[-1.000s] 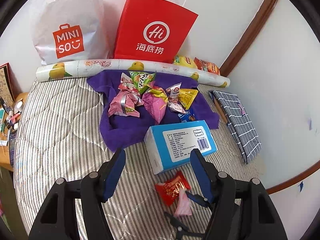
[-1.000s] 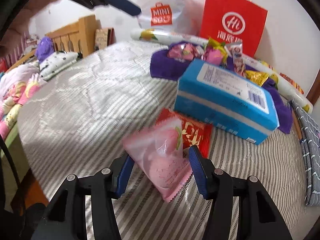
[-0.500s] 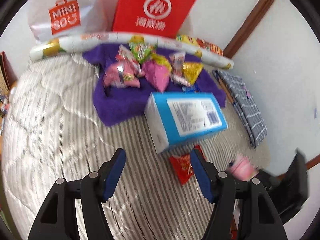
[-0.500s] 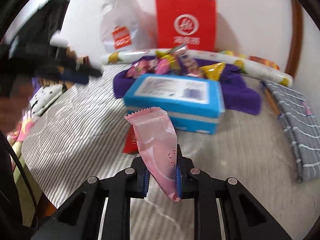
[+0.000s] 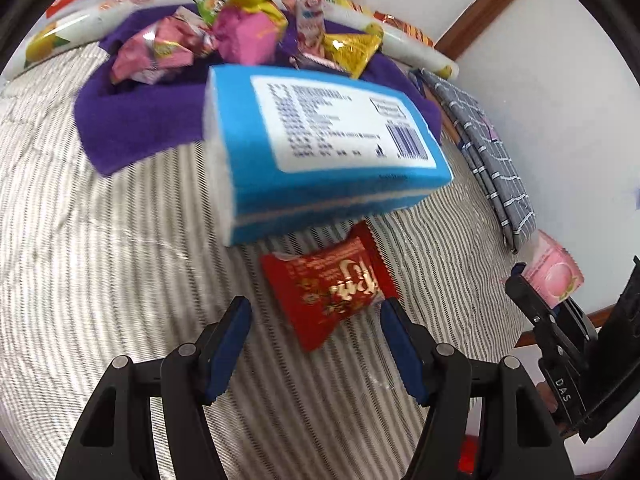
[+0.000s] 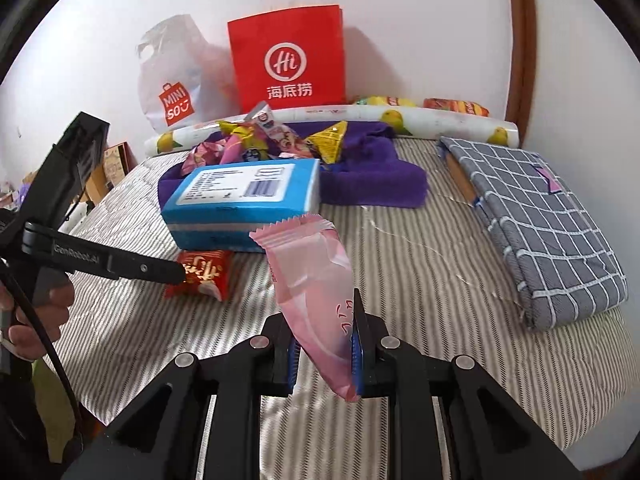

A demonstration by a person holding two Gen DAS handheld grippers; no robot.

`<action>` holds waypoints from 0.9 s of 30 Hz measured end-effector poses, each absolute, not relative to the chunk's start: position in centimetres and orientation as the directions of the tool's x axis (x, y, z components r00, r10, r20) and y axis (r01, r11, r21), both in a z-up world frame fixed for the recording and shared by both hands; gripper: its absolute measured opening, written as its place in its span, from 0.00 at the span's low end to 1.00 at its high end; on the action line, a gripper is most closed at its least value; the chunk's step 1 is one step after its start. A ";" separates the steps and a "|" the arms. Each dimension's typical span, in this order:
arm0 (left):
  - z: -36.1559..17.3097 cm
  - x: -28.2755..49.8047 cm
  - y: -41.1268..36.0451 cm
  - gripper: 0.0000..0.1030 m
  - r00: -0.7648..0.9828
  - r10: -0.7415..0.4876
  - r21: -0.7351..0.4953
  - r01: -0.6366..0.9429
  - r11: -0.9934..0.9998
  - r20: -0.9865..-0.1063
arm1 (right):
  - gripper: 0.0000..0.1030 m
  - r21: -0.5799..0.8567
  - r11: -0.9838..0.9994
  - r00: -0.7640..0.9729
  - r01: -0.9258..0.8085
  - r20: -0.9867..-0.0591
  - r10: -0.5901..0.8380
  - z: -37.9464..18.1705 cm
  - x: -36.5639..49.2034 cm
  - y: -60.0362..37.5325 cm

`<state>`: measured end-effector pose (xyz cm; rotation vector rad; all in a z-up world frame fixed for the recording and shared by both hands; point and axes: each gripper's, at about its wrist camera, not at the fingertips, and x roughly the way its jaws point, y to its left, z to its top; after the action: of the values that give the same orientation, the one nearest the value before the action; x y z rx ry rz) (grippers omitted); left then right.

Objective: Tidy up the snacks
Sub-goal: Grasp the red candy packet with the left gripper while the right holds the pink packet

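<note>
1. Left-wrist view: the left gripper (image 5: 316,312) hangs just over the striped mattress (image 5: 100,264) with its jaws wide apart, the red snack packet (image 5: 332,280) lying between its fingertips, just in front of the blue tissue pack (image 5: 320,148). More snacks (image 5: 240,36) sit heaped on the purple towel (image 5: 132,120) toward the mattress's far edge.
2. Right-wrist view: the right gripper (image 6: 324,344) has its jaws clamped on the pink snack packet (image 6: 312,280), lifted above the mattress in front of the tissue pack. A grey checked cloth (image 6: 540,220) lies along the right edge.
</note>
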<state>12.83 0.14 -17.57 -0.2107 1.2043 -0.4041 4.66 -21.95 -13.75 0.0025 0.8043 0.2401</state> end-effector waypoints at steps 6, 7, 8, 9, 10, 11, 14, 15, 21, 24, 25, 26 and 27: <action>-17.7 13.0 -1.8 0.71 0.329 -0.362 -0.316 0.185 0.930 -0.872 | 0.19 0.130 0.972 0.659 -0.197 -0.716 0.229 -14.3 4.9 -23.6; -17.7 13.1 -2.0 0.71 0.332 -0.354 -0.307 0.186 0.933 -0.874 | 0.19 0.133 0.972 0.658 -0.193 -0.717 0.229 -14.4 5.0 -23.8; -17.7 13.1 -2.4 0.73 0.336 -0.341 -0.292 0.189 0.938 -0.878 | 0.20 0.137 0.972 0.656 -0.189 -0.719 0.229 -14.5 5.0 -24.0; -17.7 13.2 -2.7 0.74 0.339 -0.331 -0.280 0.191 0.941 -0.881 | 0.20 0.144 0.972 0.654 -0.185 -0.720 0.231 -14.6 5.1 -24.3; -17.7 13.2 -3.0 0.74 0.343 -0.319 -0.266 0.192 0.945 -0.884 | 0.20 0.150 0.972 0.653 -0.181 -0.720 0.233 -14.7 5.2 -24.4; -17.7 13.2 -3.3 0.75 0.346 -0.305 -0.251 0.192 0.949 -0.887 | 0.20 0.157 0.972 0.651 -0.177 -0.721 0.235 -14.8 5.3 -24.6; -17.7 13.3 -3.9 0.76 0.355 -0.282 -0.226 0.191 0.955 -0.891 | 0.20 0.177 0.970 0.645 -0.164 -0.725 0.241 -15.2 5.6 -25.2; -17.7 13.4 -4.0 0.76 0.357 -0.275 -0.218 0.191 0.957 -0.893 | 0.20 0.179 0.971 0.645 -0.158 -0.726 0.238 -15.2 5.6 -25.3; -17.9 13.6 -5.6 0.76 0.374 -0.207 -0.138 0.203 0.969 -0.904 | 0.20 0.197 0.970 0.641 -0.143 -0.728 0.243 -15.6 5.8 -26.0; -18.1 13.5 -6.4 0.71 0.395 -0.156 -0.076 0.211 0.975 -0.905 | 0.20 0.200 0.970 0.640 -0.138 -0.729 0.242 -15.7 5.9 -26.1; -18.1 13.4 -6.7 0.68 0.405 -0.141 -0.057 0.212 0.976 -0.903 | 0.20 0.202 0.970 0.639 -0.136 -0.730 0.242 -15.8 5.9 -26.1; -18.1 13.4 -6.9 0.64 0.414 -0.131 -0.043 0.216 0.975 -0.901 | 0.20 0.204 0.970 0.638 -0.135 -0.731 0.242 -15.8 5.8 -26.1; -18.0 13.3 -7.0 0.60 0.420 -0.129 -0.037 0.219 0.975 -0.898 | 0.20 0.204 0.970 0.637 -0.132 -0.732 0.241 -15.9 5.8 -26.1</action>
<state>13.31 -6.98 -18.03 0.0904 1.1166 -0.2187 5.82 -26.10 -15.89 0.1356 0.8541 0.2137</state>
